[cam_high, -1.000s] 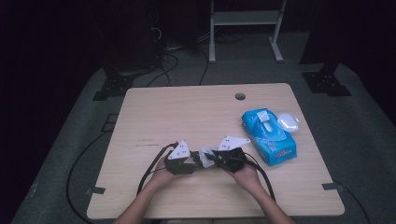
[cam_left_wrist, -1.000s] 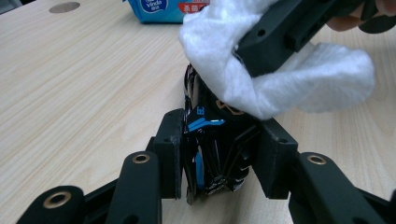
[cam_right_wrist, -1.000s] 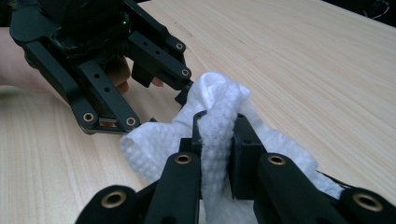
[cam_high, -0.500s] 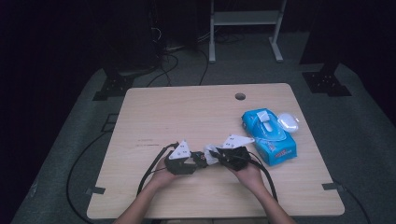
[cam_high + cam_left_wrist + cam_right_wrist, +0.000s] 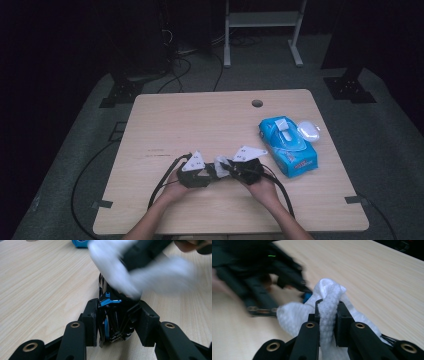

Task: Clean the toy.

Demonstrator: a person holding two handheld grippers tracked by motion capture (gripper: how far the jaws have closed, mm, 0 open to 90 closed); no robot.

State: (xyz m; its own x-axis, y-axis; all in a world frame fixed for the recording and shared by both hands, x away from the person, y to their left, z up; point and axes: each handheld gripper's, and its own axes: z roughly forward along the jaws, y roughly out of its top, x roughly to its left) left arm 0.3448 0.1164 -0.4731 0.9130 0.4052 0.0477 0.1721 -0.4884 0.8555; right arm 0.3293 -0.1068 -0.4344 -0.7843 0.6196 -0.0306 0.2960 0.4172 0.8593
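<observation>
Lower middle of the high view: both my tools meet, tip to tip, above the table (image 5: pixel 165 125).
Left tool (image 5: pixel 117 322): I've got it clamped on a small glossy black object (image 5: pixel 113 320) with blue markings.
Right tool (image 5: pixel 327 315): pinched shut on a white wipe (image 5: pixel 329 305), pressed against that object.
Wipe pack (image 5: pixel 288 144): blue, right of centre, well apart.
Doing it well: I'd judge short firm strokes, left grip steady, wipe bunched.
</observation>
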